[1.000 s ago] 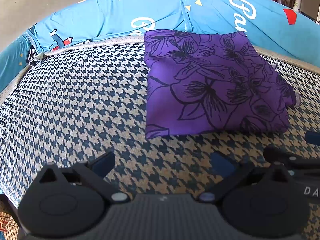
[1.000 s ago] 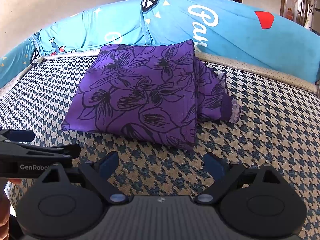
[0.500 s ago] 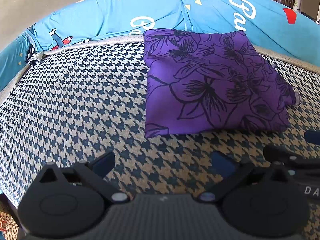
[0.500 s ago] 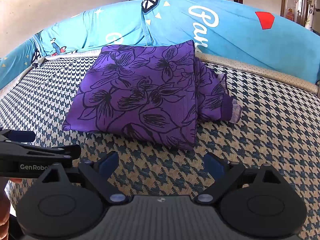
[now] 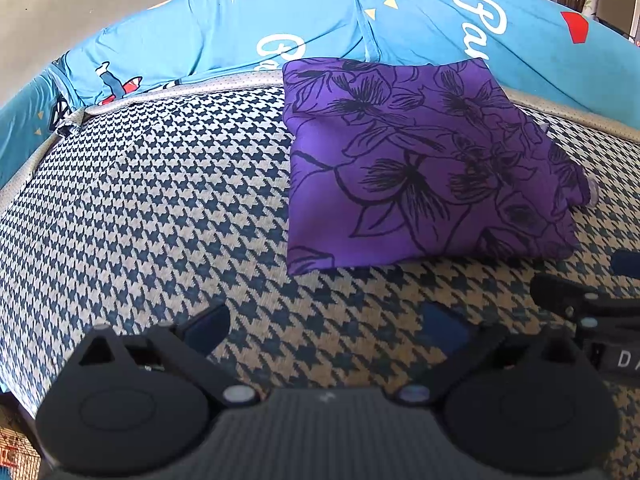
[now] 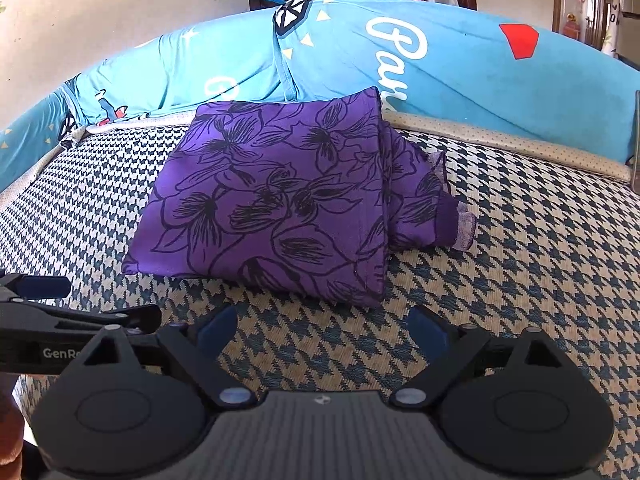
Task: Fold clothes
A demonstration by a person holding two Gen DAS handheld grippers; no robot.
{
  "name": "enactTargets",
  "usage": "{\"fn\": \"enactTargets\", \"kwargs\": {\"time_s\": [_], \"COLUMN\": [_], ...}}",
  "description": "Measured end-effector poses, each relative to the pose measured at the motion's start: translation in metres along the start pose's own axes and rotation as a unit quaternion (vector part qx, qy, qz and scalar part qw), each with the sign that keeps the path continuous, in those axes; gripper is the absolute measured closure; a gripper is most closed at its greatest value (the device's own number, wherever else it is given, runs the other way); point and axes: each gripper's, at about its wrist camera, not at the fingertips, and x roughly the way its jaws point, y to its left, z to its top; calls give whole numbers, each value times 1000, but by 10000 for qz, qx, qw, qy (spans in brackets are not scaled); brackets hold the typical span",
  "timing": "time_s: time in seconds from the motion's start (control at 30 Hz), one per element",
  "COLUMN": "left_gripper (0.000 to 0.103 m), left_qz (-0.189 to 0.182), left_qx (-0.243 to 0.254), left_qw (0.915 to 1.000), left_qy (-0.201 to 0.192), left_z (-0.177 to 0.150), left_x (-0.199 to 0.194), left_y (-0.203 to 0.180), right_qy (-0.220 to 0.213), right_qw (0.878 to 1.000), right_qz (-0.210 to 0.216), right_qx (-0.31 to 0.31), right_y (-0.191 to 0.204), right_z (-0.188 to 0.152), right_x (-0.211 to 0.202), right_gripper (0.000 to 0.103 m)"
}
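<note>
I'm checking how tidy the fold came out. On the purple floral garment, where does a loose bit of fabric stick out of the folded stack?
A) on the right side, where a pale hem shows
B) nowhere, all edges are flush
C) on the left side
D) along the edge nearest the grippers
A: in the right wrist view the purple floral garment is squared off at left and front, while bunched layers and a pale hem poke out on its right side.

Both wrist views low at the mattress [image 5: 160, 208] near edge, angled down, sharing the purple garment [image 6: 280, 208] near its far edge.
</note>
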Motion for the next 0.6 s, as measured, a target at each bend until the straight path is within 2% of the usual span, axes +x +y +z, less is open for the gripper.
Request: {"fn": "enactTargets", "kwargs": {"time_s": [0.6], "left_gripper": [0], "left_qz": [-37], "left_qx": [39], "left_qw": [10000], "left_qy": [16], "left_z": [-1], "left_x": [0], "left_y": [-2], "right_qy": [-17], "right_qw": [10000], "right_qz": [13], "right_qx": [75], "right_y": [-3], "right_z": [2], "right_x": [-1], "right_gripper": [11]}}
